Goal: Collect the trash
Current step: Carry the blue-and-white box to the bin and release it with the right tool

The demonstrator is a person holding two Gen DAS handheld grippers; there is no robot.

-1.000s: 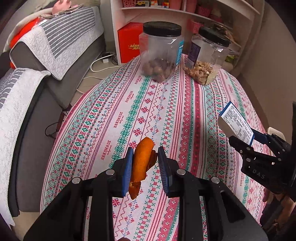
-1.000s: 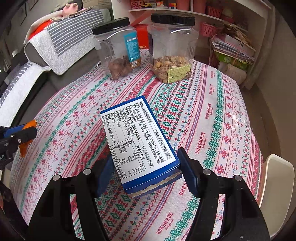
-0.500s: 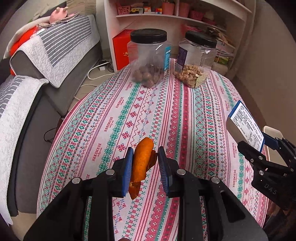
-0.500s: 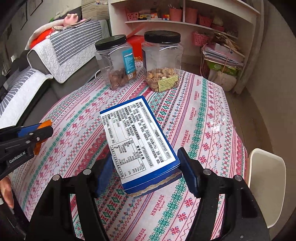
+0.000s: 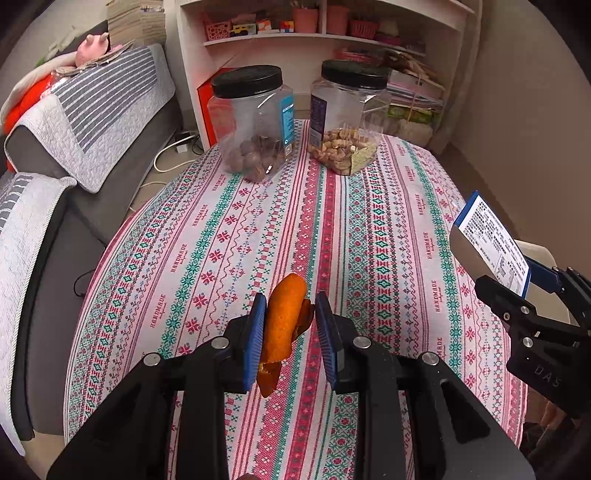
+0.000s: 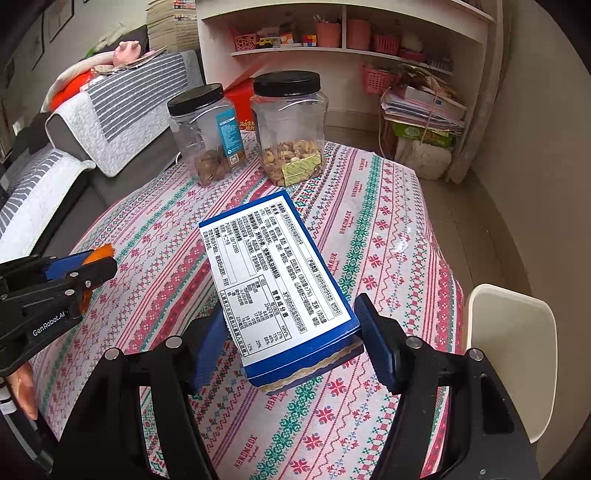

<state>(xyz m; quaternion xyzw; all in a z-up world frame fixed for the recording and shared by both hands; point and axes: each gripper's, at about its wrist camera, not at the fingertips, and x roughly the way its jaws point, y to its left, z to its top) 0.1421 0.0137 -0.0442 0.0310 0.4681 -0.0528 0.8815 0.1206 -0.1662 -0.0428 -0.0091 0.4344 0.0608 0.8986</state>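
Observation:
My left gripper [image 5: 290, 314] is shut on a curled orange peel [image 5: 282, 325], held in the air above the patterned tablecloth [image 5: 332, 229]. The peel hangs out below the blue pads [image 5: 256, 332]. My right gripper [image 6: 291, 321] is shut on a blue box with a white printed label [image 6: 273, 273], tilted and lifted off the table. In the left wrist view the box [image 5: 491, 243] and right gripper show at the right edge. In the right wrist view the left gripper [image 6: 85, 266] with a bit of peel [image 6: 99, 253] shows at the left edge.
Two clear jars with black lids stand at the table's far end, one with dark nuts [image 5: 255, 125], one with mixed nuts [image 5: 347, 122]. A grey sofa with striped covers [image 5: 85, 110] runs along the left. A white shelf unit [image 6: 351, 33] stands behind. A white chair [image 6: 513, 350] is at the right.
Both grippers have drawn back from the jars and risen a little, each keeping its hold. More of the table and shelf has come into view.

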